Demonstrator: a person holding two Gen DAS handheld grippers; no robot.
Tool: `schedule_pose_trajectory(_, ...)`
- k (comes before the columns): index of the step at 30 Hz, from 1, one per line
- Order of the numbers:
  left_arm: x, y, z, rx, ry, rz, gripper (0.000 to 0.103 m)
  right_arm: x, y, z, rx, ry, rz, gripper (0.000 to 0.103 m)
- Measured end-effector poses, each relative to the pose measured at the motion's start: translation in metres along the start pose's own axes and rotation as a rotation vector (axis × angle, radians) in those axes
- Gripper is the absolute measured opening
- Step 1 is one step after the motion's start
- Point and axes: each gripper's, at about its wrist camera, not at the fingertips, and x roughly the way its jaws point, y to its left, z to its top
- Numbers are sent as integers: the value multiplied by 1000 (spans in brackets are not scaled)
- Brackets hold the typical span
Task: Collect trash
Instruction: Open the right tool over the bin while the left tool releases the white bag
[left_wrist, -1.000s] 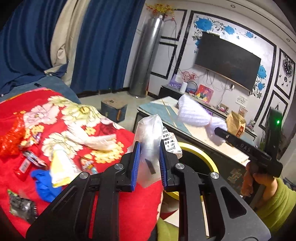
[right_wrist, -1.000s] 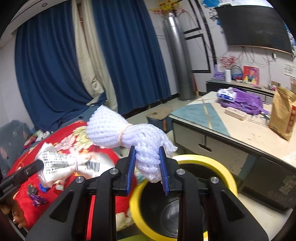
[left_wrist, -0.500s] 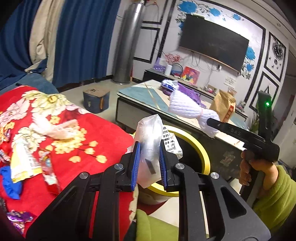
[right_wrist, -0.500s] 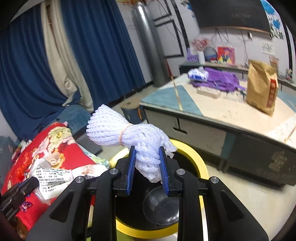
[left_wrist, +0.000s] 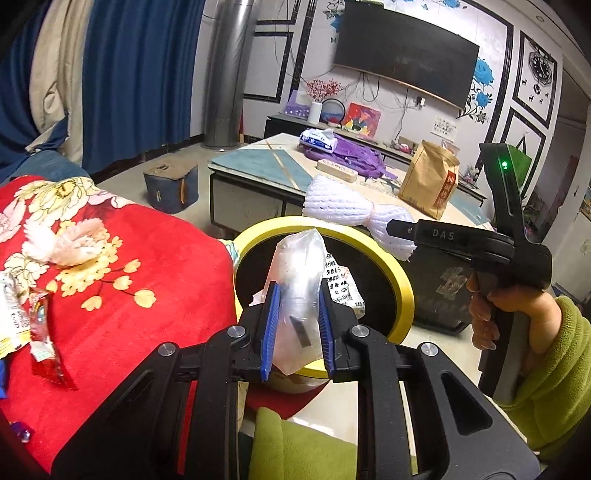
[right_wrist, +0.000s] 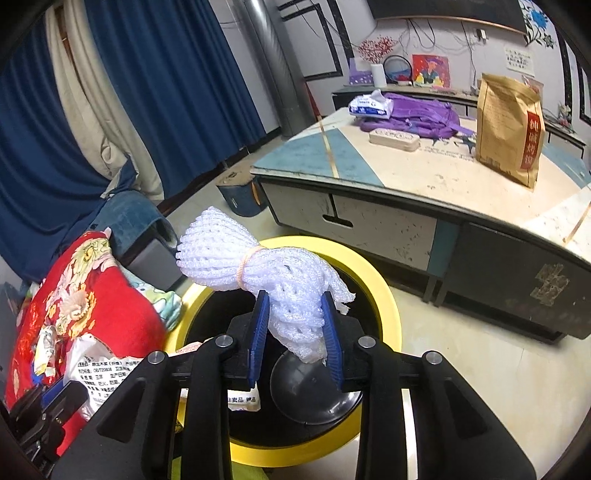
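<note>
My left gripper (left_wrist: 296, 325) is shut on a clear plastic wrapper (left_wrist: 300, 273) with a printed label, held over the near rim of the yellow-rimmed bin (left_wrist: 400, 280). My right gripper (right_wrist: 295, 341) is shut on a white foam fruit net (right_wrist: 258, 266) tied with a rubber band, held above the open mouth of the bin (right_wrist: 384, 295). The net also shows in the left wrist view (left_wrist: 343, 206), at the bin's far side. The wrapper shows in the right wrist view (right_wrist: 107, 369), at lower left.
A red floral blanket (left_wrist: 110, 295) at left carries several wrappers (left_wrist: 40, 332) and a white net piece (left_wrist: 62, 240). A low table (right_wrist: 424, 177) behind the bin holds a brown paper bag (right_wrist: 509, 129) and a purple bag (right_wrist: 417, 114). A small stool (left_wrist: 170, 184) stands on the floor.
Both grippers have swung right from the blanket toward the bin, each still holding its item. The bin now lies directly under them and the blanket trash has slid off to the left.
</note>
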Motion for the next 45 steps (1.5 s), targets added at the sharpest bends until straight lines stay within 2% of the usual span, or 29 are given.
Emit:
schedule_pose_trajectory(10, 13, 0, 3, -11, 18, -1, 15, 13, -5, -3, 23, 32, 2, 33)
schedule_pose_trajectory(12, 12, 0, 2, -10, 19, -1, 17, 14, -9, -3, 29, 34, -2, 38)
schedule_pose_trajectory(14, 15, -2, 3, -13, 23, -3, 20, 16, -12, -3, 42, 39, 1, 58)
schedule_pose_trajectory(16, 17, -1, 2, -16, 30, 18, 37, 15, -15, -2, 61, 35, -4, 66)
schedule_pose_trajectory(17, 17, 0, 1, -23, 34, 28, 63, 15, -17, -2, 68, 35, -11, 67)
schedule_pose_trajectory(18, 17, 2, 1, -32, 32, 28, 83, 16, -17, -2, 69, 36, -14, 67)
schedule_pose_trajectory(20, 13, 7, 2, -63, 17, 21, 92, 15, -19, -1, 72, 31, -22, 69)
schedule_pose_trajectory(28, -7, 19, 5, -115, -31, 35, 92, 7, -8, -2, 30, -2, -30, 75)
schedule_pose_trajectory(36, -31, 26, 6, -126, -95, 72, 92, -9, 22, -1, -42, -48, 13, 77)
schedule_pose_trajectory(45, -63, 46, 14, -130, -189, 198, 92, -49, 63, -1, -113, -189, 132, 81)
